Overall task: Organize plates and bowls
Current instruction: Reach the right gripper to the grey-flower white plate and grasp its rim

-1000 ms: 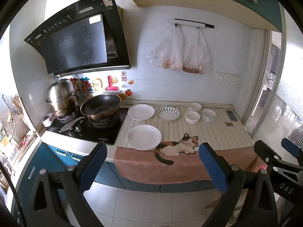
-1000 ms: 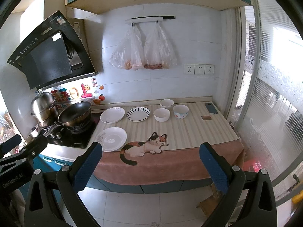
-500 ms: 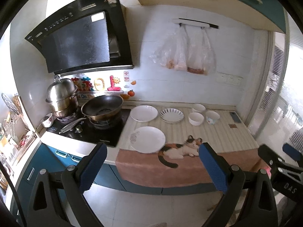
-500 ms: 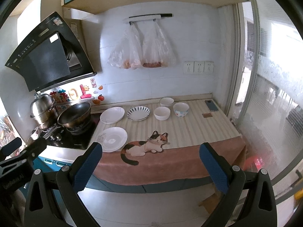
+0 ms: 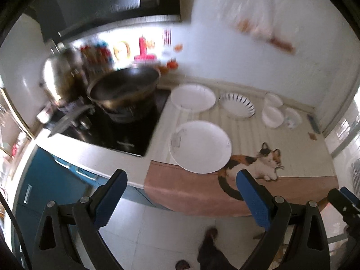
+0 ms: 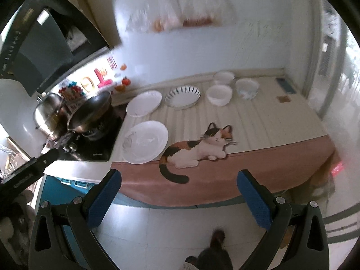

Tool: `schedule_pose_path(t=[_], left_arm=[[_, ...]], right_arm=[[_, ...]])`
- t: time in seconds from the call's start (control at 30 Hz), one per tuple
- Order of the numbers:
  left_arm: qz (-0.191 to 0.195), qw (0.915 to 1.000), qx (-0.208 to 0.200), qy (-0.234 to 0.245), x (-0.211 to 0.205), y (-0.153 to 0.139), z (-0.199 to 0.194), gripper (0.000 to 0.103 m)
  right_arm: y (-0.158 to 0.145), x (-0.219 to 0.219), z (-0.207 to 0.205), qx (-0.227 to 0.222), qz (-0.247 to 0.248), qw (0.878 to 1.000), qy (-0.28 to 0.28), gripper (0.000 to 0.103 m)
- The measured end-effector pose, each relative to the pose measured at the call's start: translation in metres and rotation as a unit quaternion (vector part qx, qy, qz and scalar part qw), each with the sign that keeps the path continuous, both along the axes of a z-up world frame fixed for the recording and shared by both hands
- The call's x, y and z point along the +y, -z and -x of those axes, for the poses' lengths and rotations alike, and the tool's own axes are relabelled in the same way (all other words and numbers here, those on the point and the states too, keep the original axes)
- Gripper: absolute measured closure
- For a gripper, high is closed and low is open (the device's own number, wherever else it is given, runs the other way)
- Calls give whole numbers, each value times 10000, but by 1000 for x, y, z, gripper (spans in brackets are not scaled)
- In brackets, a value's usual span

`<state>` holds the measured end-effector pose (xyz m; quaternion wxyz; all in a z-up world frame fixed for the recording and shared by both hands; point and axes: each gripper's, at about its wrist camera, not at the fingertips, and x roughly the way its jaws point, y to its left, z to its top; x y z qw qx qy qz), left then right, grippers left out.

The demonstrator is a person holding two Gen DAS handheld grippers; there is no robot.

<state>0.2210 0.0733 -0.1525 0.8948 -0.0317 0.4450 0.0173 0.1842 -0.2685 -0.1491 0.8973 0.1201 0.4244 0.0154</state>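
Plates and bowls are all sitting untouched on the counter: large white plate (image 5: pixel 200 146) at the front edge beside the cooktop (image 5: pixel 117 126), second white plate (image 5: pixel 193 97) and striped plate (image 5: pixel 237 105) along the back, three bowls (image 6: pixel 219 94) toward the back right corner. Versus half a second ago I'm closing in fast; both views are blurring and the counter is filling more of the frame, so the approach is starting. Left gripper (image 5: pixel 180 195) and right gripper (image 6: pixel 177 193) are hovering off the front edge, jaws spread wide, carrying nothing.
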Motion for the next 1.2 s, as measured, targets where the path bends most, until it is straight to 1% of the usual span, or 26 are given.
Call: schedule_pose_path(t=[0.07, 0.13, 0.2, 0.27, 0.33, 0.43, 0.5, 0.57, 0.6, 0.63, 0.7, 0.73, 0.77, 0.8, 0.83, 0.87, 0.9, 0.93, 0.97, 1.03, 1.1, 1.2], left_arm=[[104, 9994, 321, -63, 7, 24, -31, 4], [143, 9978, 623, -156, 10, 52, -65, 4], [139, 9960, 856, -231, 14, 74, -91, 4], [213, 9929, 1131, -293, 17, 98, -120, 5], [353, 9885, 1424, -374, 21, 120, -146, 9], [404, 9814, 1810, -493, 27, 155, -183, 14], [395, 9774, 1999, -553, 29, 171, -200, 23], [361, 9740, 2171, -530, 32, 187, -214, 29], [323, 9728, 2235, -525, 34, 194, -219, 35], [302, 9709, 2321, -512, 35, 200, -224, 38], [363, 9665, 2502, -448, 37, 213, -235, 53], [351, 9648, 2568, -435, 38, 218, -238, 56], [374, 9634, 2623, -403, 39, 223, -242, 61], [401, 9627, 2648, -378, 41, 226, -244, 63], [447, 9615, 2688, -360, 43, 230, -247, 63], [515, 9608, 2704, -337, 43, 233, -248, 65], [598, 9598, 2729, -289, 44, 236, -250, 69], [660, 9586, 2759, -242, 45, 239, -250, 71], [667, 9587, 2757, -232, 42, 243, -254, 71], [743, 9595, 2708, -228, 45, 245, -254, 71], [798, 9601, 2671, -230, 47, 245, -253, 72], [754, 9621, 2613, -193, 47, 242, -249, 72]], right_arm=[[22, 3, -39, 119, -189, 9996, -147, 0], [46, 6, -79, 331, -331, 9985, -298, 0], [73, 10, -124, 551, -428, 9965, -455, 0], [104, 17, -171, 813, -494, 9933, -649, 0], [139, 24, -218, 1101, -538, 9886, -875, 0], [183, 34, -269, 1531, -580, 9796, -1166, 2], [209, 40, -293, 1743, -683, 9734, -1319, 3], [235, 47, -317, 1963, -877, 9657, -1454, 8], [248, 51, -329, 2056, -933, 9625, -1502, 12], [257, 54, -337, 2111, -966, 9603, -1545, 19], [275, 63, -353, 2256, -1050, 9546, -1641, 26], [285, 69, -361, 2343, -1139, 9504, -1702, 34], [289, 72, -364, 2394, -1219, 9473, -1746, 37], [296, 76, -370, 2451, -1280, 9440, -1801, 42], [300, 80, -372, 2478, -1294, 9424, -1838, 48], [304, 84, -376, 2497, -1289, 9412, -1875, 53], [307, 87, -378, 2514, -1283, 9405, -1894, 58], [313, 90, -382, 2532, -1226, 9410, -1881, 64], [310, 93, -378, 2516, -1198, 9421, -1863, 68], [314, 94, -379, 2480, -1144, 9456, -1767, 82], [319, 92, -380, 2454, -1145, 9478, -1681, 88], [322, 86, -377, 2378, -1117, 9504, -1663, 90]])
